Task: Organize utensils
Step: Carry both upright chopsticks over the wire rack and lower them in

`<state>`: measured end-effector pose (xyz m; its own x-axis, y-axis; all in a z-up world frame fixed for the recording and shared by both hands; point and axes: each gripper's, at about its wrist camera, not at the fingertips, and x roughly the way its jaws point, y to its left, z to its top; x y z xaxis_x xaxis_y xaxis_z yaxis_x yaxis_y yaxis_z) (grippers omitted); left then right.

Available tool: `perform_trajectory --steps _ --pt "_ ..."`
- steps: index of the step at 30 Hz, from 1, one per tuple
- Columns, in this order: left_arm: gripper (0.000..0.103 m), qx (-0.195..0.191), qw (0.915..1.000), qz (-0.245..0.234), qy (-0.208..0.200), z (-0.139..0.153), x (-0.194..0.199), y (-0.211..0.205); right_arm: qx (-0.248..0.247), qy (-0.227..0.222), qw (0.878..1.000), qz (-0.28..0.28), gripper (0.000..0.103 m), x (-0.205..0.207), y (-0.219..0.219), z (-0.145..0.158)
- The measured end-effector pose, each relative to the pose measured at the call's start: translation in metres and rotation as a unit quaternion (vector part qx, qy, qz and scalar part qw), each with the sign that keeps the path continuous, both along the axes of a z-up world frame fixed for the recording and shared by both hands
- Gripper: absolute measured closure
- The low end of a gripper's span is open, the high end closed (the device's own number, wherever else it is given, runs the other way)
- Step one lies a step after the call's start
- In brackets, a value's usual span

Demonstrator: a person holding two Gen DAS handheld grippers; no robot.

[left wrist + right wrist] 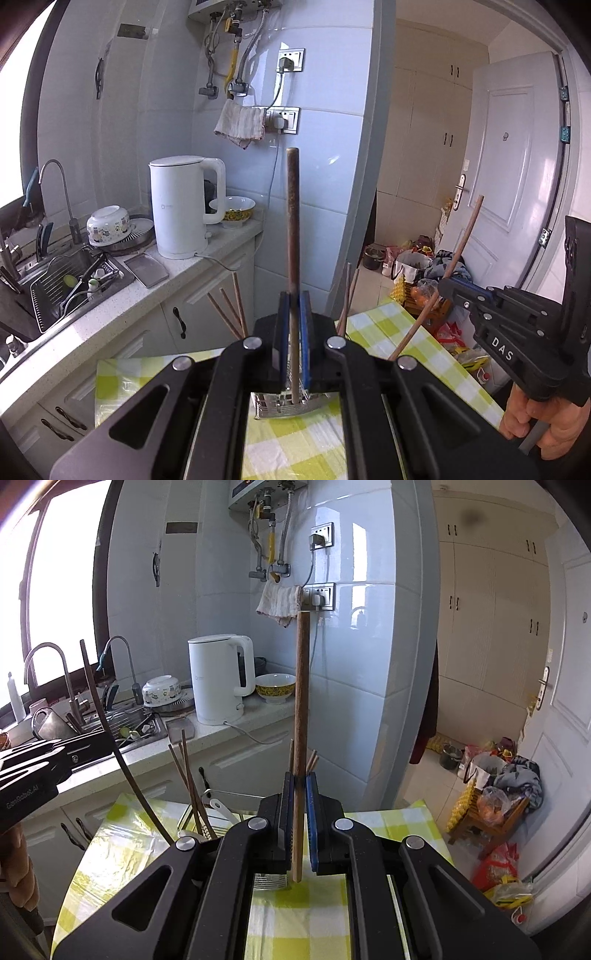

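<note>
My left gripper (294, 300) is shut on a dark brown chopstick (293, 221) that stands upright between its blue pads. Under it a metal utensil holder (280, 403) sits on the green-checked tablecloth (388, 332), with several more chopsticks (231, 314) sticking up from it. My right gripper (300, 780) is shut on a lighter wooden chopstick (302, 686), also upright, above the same holder (271, 880). Each view shows the other gripper off to the side: the right gripper (445, 286) with its chopstick (463, 240), and the left gripper (105, 744) with its chopstick (92, 698).
A kitchen counter (177, 273) runs along the left with a white kettle (181, 206), bowls (232, 208), a metal tray (146, 270) and a full sink (62, 284). A white spoon (221, 806) lies in the holder. Bags (495, 775) crowd the floor by the white door (513, 158).
</note>
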<state>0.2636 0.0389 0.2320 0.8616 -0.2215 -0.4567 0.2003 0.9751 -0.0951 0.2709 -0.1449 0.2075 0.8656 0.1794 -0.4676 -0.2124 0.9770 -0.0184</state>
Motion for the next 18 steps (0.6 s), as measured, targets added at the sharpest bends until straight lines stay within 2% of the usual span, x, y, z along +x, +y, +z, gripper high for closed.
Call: perform_trajectory --steps 9,18 --pt "0.098 0.010 0.9997 0.023 0.001 0.001 0.033 0.009 0.001 -0.002 1.000 0.016 0.094 0.024 0.020 0.004" --pt "0.098 0.020 0.9992 0.031 0.014 -0.017 0.055 0.009 -0.002 0.009 1.000 0.020 0.094 0.043 0.030 -0.007"
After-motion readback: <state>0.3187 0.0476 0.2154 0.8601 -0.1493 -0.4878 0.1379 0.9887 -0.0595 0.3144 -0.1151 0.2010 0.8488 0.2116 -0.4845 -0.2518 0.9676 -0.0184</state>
